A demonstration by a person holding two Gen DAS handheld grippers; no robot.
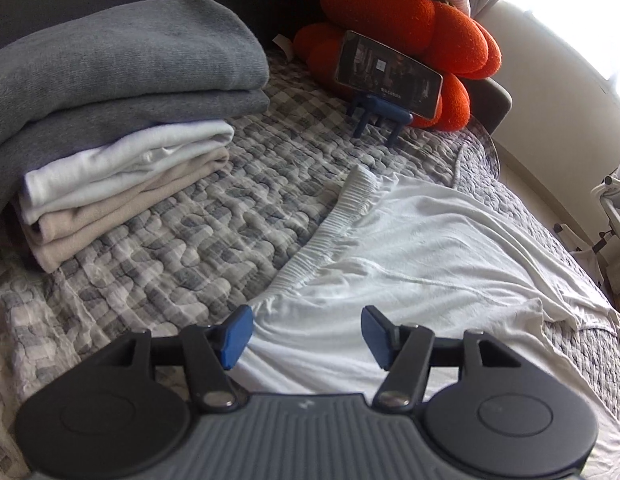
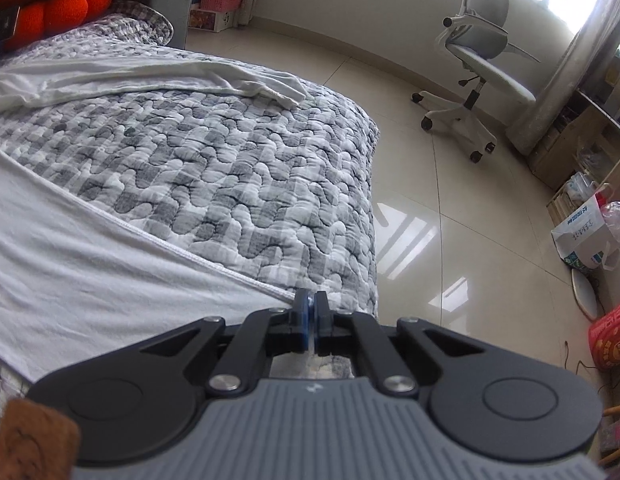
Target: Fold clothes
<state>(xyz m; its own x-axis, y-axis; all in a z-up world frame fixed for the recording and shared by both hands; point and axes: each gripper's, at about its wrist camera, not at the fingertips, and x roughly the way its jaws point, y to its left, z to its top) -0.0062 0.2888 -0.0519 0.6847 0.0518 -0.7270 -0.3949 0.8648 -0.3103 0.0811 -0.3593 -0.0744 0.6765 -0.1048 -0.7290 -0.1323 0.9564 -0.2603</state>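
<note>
- Shorts [image 1: 410, 240], white ones, are spread flat on the bed [image 1: 170, 240], ribbed waistband toward the folded stack [image 1: 122, 120] at the left of the left view.
- Right tongs [image 2: 311, 314] are clamped shut right at the hem corner nearest them. Looks like they've pinched the fabric edge, though the pads hide the actual bite, so that's my read.
- Left tongs [image 1: 306, 334] are open, hovering over the near end of the waistband with cloth below the gap but nothing squeezed.
- Step in hand, I'd say: get the second grip, then fold one half over the other.
- To do it well: close the left pair on the waistband itself, not the thin fabric beside it, lift both ends evenly, and keep the cloth taut so it lands without wrinkles.
- Only the left view shows the stack, the waistband and the phone [image 1: 390, 76] propped against the orange cushion [image 1: 410, 28].
- Only the right view shows the hem grip, the far leg trailing toward the bed edge, and the chair [image 2: 482, 56] on the floor.
</note>
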